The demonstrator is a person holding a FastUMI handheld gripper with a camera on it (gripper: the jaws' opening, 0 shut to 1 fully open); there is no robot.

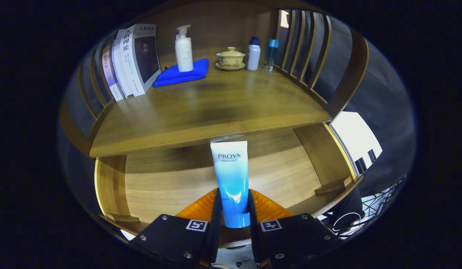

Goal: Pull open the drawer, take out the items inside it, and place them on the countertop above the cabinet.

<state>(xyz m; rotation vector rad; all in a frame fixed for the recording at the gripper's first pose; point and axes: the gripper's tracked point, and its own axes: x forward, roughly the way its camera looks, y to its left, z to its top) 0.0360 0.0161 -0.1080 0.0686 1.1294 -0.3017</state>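
The gripper [233,209] held a blue-and-white cosmetic tube [231,179] upright between its two fingers, both pressing on the lower body just above the cap, with the crimped end pointing up. The tube hung over the pulled-open wooden drawer [160,186], whose floor looked bare around it, and its top reached about level with the front edge of the countertop [201,108]. That edge seemed the main hazard: if the tube was carried forward before it rose enough, its top would likely catch the lip and twist in the grasp. The soft body could also squeeze and slide, since the hold sat low. Beyond the edge, the front and middle of the countertop lay open, giving plenty of room to set it down. Things stood only along the back: a row of books [132,61] at one side, a white pump bottle [183,48] standing on a folded blue cloth [182,74], a lidded teacup [231,58], a white bottle [253,54] and a blue tumbler [270,54]. Slatted side rails [305,45] bounded each end.
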